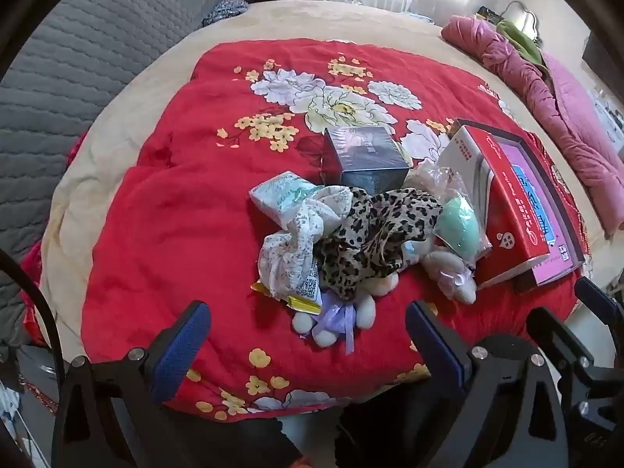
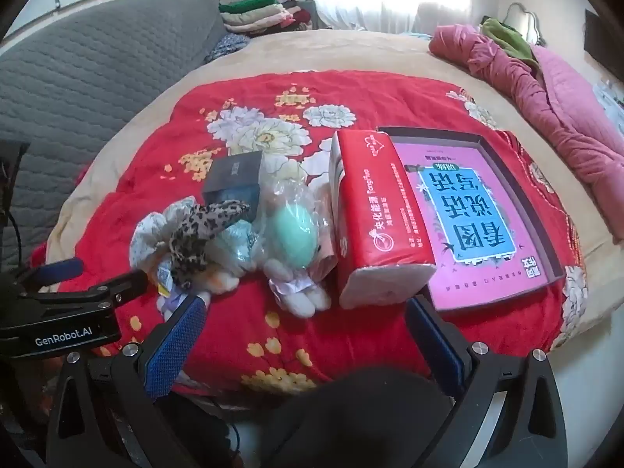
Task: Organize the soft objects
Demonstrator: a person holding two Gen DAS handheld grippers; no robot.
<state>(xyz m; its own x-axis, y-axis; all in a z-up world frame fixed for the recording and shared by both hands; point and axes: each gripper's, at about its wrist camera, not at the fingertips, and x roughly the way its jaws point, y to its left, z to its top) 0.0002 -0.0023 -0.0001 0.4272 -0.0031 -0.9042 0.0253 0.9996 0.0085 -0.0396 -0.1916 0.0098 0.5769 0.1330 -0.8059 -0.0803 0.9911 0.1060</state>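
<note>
The left hand-held gripper (image 1: 308, 335) hangs over the near edge of the bed with its blue, mesh-textured pads spread wide and nothing between them. Just beyond its fingertips lies the heap of soft things on a red quilt (image 1: 163, 210) printed with white and yellow flowers. Nearest is a small white plush toy (image 1: 331, 323) tied with a lilac ribbon. Behind it lie a crumpled leopard-print scarf (image 1: 374, 234) and, to its left, a thin white floral cloth (image 1: 292, 245). Farther left lies a soft tissue pack (image 1: 277, 195).

The right hand-held gripper (image 2: 304, 331) is likewise released and empty. A second white plush toy (image 2: 300, 292) lies just beyond it. Behind that, a mint-green egg-shaped object in a crinkled clear bag (image 2: 290, 234) lies. To the right stands a soft, red-wrapped tissue brick (image 2: 374, 214), leaning against a shallow dark tray holding a pink book (image 2: 472, 210). A glossy dark box (image 2: 234, 183) sits farther back.
</note>
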